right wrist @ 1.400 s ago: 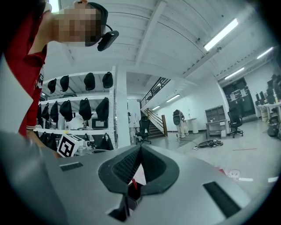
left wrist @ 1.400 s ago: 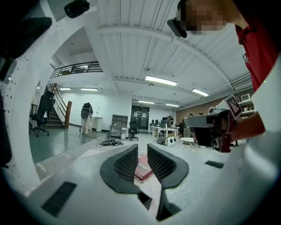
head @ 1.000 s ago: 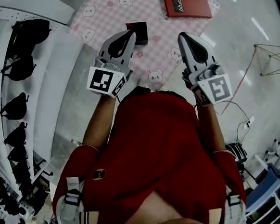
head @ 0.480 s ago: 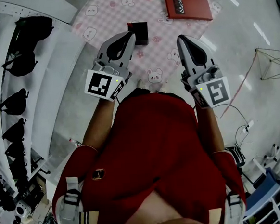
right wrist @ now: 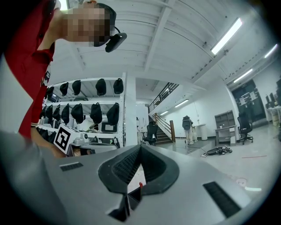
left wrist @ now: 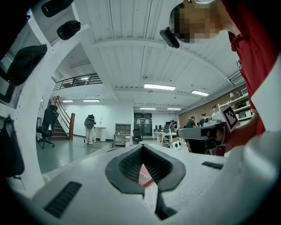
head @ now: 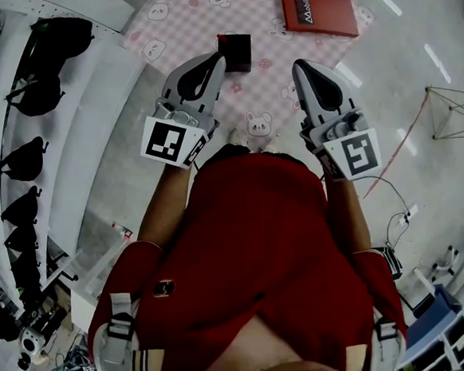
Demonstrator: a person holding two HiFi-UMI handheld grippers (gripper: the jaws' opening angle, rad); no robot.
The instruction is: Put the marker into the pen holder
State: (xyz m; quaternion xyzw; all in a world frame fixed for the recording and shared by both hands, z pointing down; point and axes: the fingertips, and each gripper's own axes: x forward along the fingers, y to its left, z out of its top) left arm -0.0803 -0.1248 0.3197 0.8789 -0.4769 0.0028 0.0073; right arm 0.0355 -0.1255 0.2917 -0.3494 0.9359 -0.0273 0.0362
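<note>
A black pen holder [head: 236,51] stands on the pink checked cloth [head: 195,19], and a small red tip [head: 221,37] shows at its top left corner. I cannot tell whether that tip is the marker. My left gripper [head: 215,58] hangs just left of the holder, with its jaws shut and nothing between them. My right gripper [head: 300,65] hovers to the holder's right, also shut and empty. In the right gripper view the holder [right wrist: 134,195] and a red tip [right wrist: 140,185] show through the gap below the shut gripper [right wrist: 140,147]. The left gripper [left wrist: 141,148] is shut too.
A red box [head: 319,11] lies flat at the cloth's far right; it also shows under the jaws in the left gripper view [left wrist: 144,176]. White shelves with black bags [head: 30,156] run along the left. A cable [head: 391,176] lies on the floor at the right.
Both grippers stay shut and hardly move. The head view has shifted a little, so the holder and red box sit slightly lower and to the right in the picture.
</note>
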